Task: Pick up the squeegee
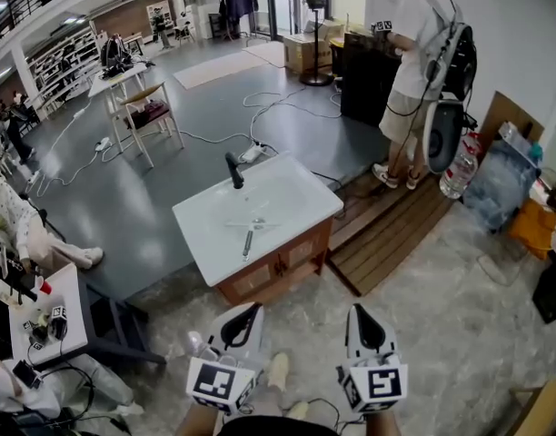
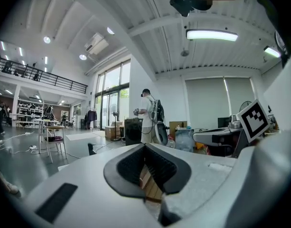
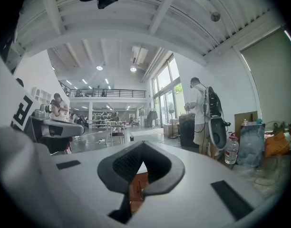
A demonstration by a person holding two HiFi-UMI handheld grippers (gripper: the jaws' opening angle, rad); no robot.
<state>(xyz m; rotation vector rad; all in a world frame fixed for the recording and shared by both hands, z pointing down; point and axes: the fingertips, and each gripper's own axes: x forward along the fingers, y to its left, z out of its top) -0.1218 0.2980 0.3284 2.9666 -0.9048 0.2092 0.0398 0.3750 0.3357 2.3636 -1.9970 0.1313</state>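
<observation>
The squeegee (image 1: pixel 248 240), a thin grey handle with a short crossbar, lies flat in the white sink basin (image 1: pixel 301 198), in front of the black faucet (image 1: pixel 233 169). The basin sits on a wooden cabinet (image 1: pixel 278 266). My left gripper (image 1: pixel 257 306) and right gripper (image 1: pixel 358 308) hover side by side at the bottom of the head view, well short of the sink and pointing toward it. Both hold nothing and their jaws meet at the tips. In the left gripper view the left gripper (image 2: pixel 145 145) hides the basin; the right gripper (image 3: pixel 143 143) does the same in its own view.
A person with a backpack (image 1: pixel 414 71) stands at a black cabinet (image 1: pixel 364 75) at the back right. Wooden decking (image 1: pixel 387 230) lies right of the sink, with a water bottle (image 1: pixel 460 173) beyond it. Cables (image 1: pixel 260 107) cross the grey floor. A low white table (image 1: pixel 64 289) stands at the left.
</observation>
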